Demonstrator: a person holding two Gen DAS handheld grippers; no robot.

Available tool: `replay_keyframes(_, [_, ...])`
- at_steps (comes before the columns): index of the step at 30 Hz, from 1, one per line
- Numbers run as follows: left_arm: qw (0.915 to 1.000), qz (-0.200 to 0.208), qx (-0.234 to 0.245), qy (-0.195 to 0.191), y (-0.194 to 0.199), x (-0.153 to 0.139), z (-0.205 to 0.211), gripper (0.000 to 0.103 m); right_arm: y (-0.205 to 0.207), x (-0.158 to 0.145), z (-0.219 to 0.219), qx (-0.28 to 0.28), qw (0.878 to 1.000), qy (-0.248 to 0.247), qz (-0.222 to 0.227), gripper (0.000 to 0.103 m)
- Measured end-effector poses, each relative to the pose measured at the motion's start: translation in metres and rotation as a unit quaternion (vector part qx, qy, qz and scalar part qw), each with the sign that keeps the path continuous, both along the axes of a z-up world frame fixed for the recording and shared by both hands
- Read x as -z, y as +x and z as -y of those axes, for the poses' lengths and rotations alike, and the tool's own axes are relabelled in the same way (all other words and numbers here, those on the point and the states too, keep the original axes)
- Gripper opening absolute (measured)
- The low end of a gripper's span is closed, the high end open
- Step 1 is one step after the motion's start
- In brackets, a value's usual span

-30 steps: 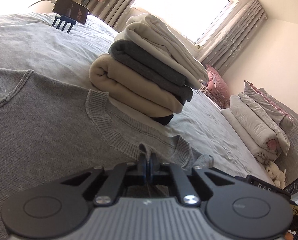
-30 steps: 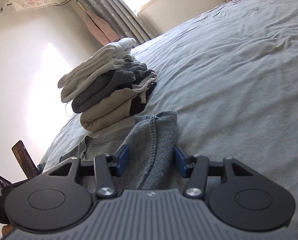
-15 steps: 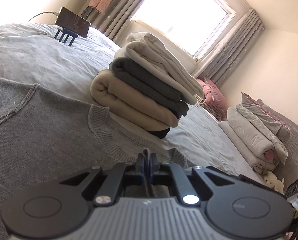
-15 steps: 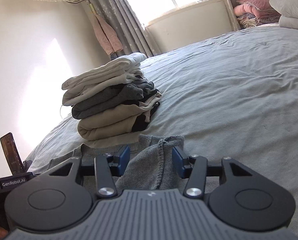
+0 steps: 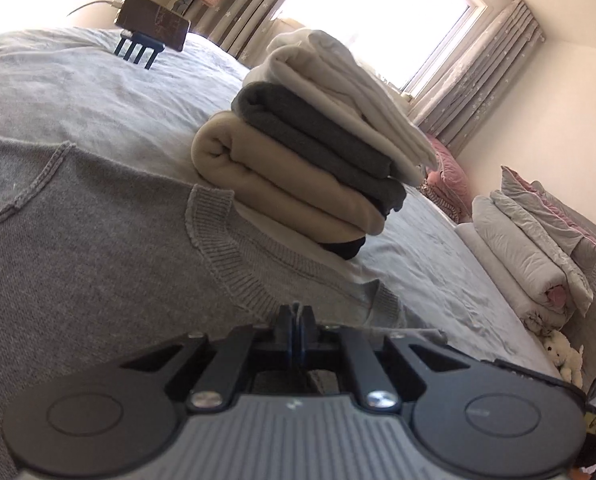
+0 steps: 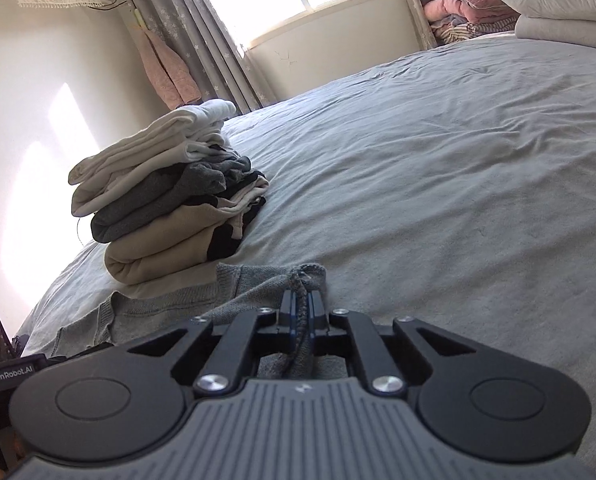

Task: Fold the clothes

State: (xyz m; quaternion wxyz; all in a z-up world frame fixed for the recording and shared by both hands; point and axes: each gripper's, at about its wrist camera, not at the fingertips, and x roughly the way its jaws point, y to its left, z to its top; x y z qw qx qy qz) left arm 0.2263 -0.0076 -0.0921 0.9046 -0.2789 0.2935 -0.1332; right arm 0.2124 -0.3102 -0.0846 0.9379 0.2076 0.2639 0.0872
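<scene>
A grey knit sweater (image 5: 97, 248) lies spread on the bed, its ribbed neckline curving just ahead of my left gripper (image 5: 296, 314), which is shut on the knit edge. In the right wrist view the same grey sweater (image 6: 257, 284) bunches at a seamed edge, and my right gripper (image 6: 302, 304) is shut on that fold. Beyond it stands a stack of folded clothes (image 5: 310, 152), cream on top, dark grey in the middle, beige below; the folded stack (image 6: 165, 196) sits left of centre in the right wrist view.
The grey bedsheet (image 6: 438, 168) stretches wide to the right. A phone on a small stand (image 5: 151, 22) sits at the bed's far side. Folded duvets (image 5: 530, 240) and pink pillows (image 6: 462, 4) lie by the wall under the window, with a plush toy (image 5: 564, 358) beside them.
My right gripper closed from open onto the sweater's seamed edge. The left gripper stayed shut on the sweater, and both views shifted slightly.
</scene>
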Motion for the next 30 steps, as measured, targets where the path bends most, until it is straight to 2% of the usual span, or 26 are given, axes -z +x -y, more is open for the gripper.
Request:
replay_keyframes(2, [0.9999, 0.000, -0.006, -0.013, -0.001, -0.002, -0.005, 0.007, -0.003, -0.002, 0.003, 0.000, 1.000, 0.011, 0.000, 0.017])
replay_keyframes(3, [0.9999, 0.001, -0.010, -0.012, -0.003, -0.004, -0.007, 0.014, -0.005, -0.003, 0.005, 0.000, 1.000, 0.018, -0.001, 0.021])
replay_keyframes(5, [0.9998, -0.004, -0.008, -0.016, -0.005, -0.008, -0.009, 0.023, -0.012, -0.004, 0.008, 0.002, 1.000, 0.030, -0.010, 0.041])
replay_keyframes(7, [0.9995, -0.019, -0.002, -0.025, -0.009, -0.013, -0.010, 0.033, -0.023, -0.006, 0.008, -0.006, 0.999, 0.034, -0.019, 0.042])
replay_keyframes(9, [0.9994, -0.031, 0.006, -0.015, -0.017, -0.021, -0.007, 0.043, -0.035, -0.011, 0.007, -0.012, 0.999, 0.027, -0.025, 0.042])
replay_keyframes(13, [0.9980, -0.056, 0.026, 0.016, -0.037, -0.037, 0.006, 0.046, -0.068, -0.023, 0.004, -0.029, 0.999, 0.022, -0.037, 0.042])
replay_keyframes(19, [0.9946, -0.089, 0.052, 0.010, -0.063, -0.043, 0.019, 0.053, -0.131, -0.038, -0.004, -0.071, 0.996, 0.009, -0.052, 0.042])
replay_keyframes(23, [0.9944, -0.089, 0.055, 0.018, -0.071, -0.038, 0.027, 0.049, -0.178, -0.045, -0.017, -0.131, 0.990, 0.011, -0.043, 0.042])
replay_keyframes(25, [0.9943, -0.088, 0.056, 0.022, -0.074, -0.035, 0.031, 0.037, -0.197, -0.046, -0.026, -0.160, 0.986, 0.009, -0.040, 0.041])
replay_keyframes(26, [0.9942, -0.088, 0.057, 0.024, -0.076, -0.033, 0.033, 0.024, -0.206, -0.047, -0.030, -0.174, 0.984, 0.007, -0.038, 0.039])
replay_keyframes(27, [0.9941, -0.088, 0.057, 0.026, -0.078, -0.032, 0.035, 0.003, -0.215, -0.048, -0.035, -0.188, 0.981, 0.006, -0.036, 0.037])
replay_keyframes(30, [0.9945, -0.081, 0.058, 0.033, -0.083, -0.029, 0.039, 0.003, -0.232, -0.048, -0.047, -0.214, 0.976, -0.011, -0.039, 0.033])
